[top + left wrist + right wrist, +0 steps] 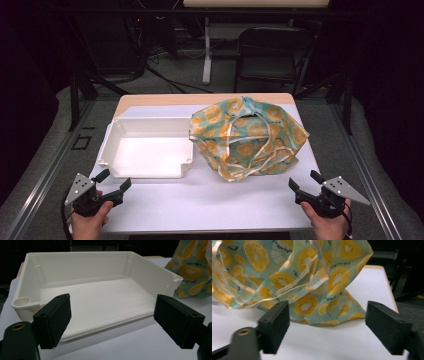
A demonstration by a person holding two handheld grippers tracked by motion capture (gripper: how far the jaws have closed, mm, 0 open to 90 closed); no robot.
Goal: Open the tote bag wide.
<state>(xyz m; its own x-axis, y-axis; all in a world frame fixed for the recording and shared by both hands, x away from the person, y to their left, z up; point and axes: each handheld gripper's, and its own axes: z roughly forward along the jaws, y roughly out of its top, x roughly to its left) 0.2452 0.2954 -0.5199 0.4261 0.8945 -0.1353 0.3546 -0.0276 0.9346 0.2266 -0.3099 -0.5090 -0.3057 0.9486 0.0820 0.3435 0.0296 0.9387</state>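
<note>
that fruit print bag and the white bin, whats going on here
A person sits at the white table with a two-jaw gripper in each hand. The left gripper faces the empty white bin with its jaws open, and the right gripper faces the crumpled fruit-print bag, also open. Neither gripper touches anything. The bag lies beside the bin, against its right wall, so nothing has been picked up.

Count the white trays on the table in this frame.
1. The white tray sits on the table's left half, beside the fruit-print cloth bag; that bag could hide something small.
</note>
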